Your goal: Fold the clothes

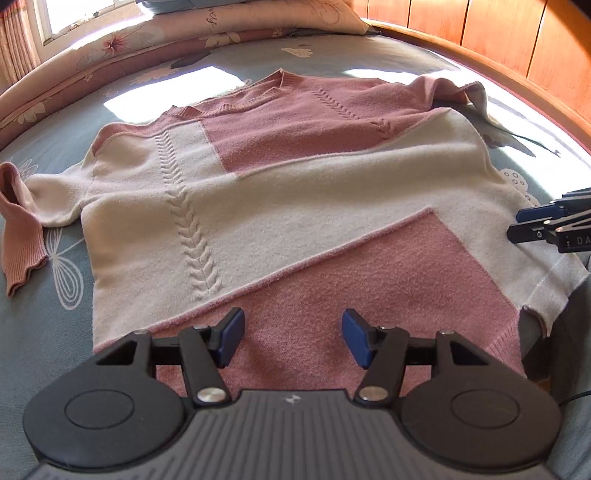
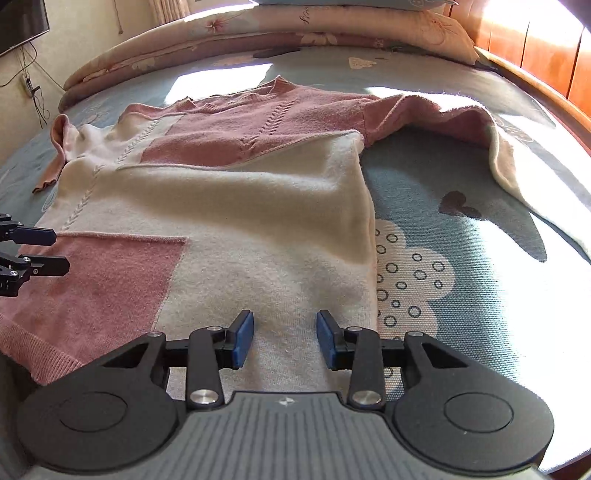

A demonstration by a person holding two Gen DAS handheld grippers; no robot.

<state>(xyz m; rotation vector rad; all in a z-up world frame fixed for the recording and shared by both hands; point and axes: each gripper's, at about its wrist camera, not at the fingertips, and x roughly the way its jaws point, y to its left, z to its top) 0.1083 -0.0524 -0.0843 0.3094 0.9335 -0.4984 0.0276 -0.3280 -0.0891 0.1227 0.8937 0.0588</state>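
sweater (image 1: 280,192) spread on bed (image 1: 48,332), pillows (image 1: 229,22) behind it

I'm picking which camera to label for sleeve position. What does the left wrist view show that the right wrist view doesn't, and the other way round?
Only the left wrist view shows the pink cuff in full, lying on the sheet beside the body, and a window. Only the right wrist view shows the other sleeve spread out to its white end, and a wall screen. Both show the sweater lying flat on the bed sheet, the stacked quilt, and both open grippers, left gripper and right gripper, at the hem.
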